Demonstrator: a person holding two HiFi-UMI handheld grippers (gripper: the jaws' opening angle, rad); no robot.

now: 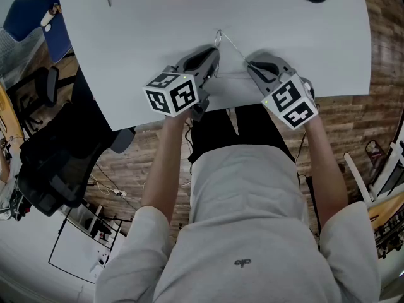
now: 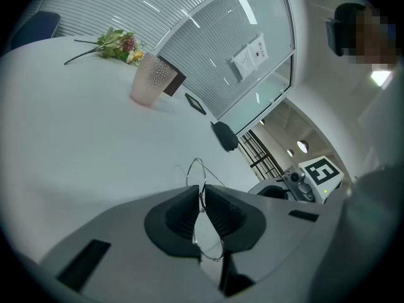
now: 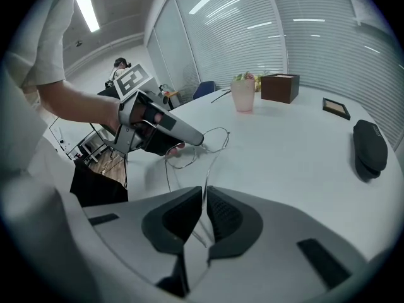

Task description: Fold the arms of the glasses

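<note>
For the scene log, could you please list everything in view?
glasses: one, thin wire, between both grippers
table: one, white, under the grippers
cup: one, pink, far side of table
flowers: one bunch, green and pink, by the cup
box: one, brown, beside the cup
frame: one, dark, flat on table
case: one, black, on table
office chair: one, black, left of person
floor: wooden, brown
left gripper: one, grey, shut on glasses' rim
right gripper: one, grey, shut on a glasses arm
</note>
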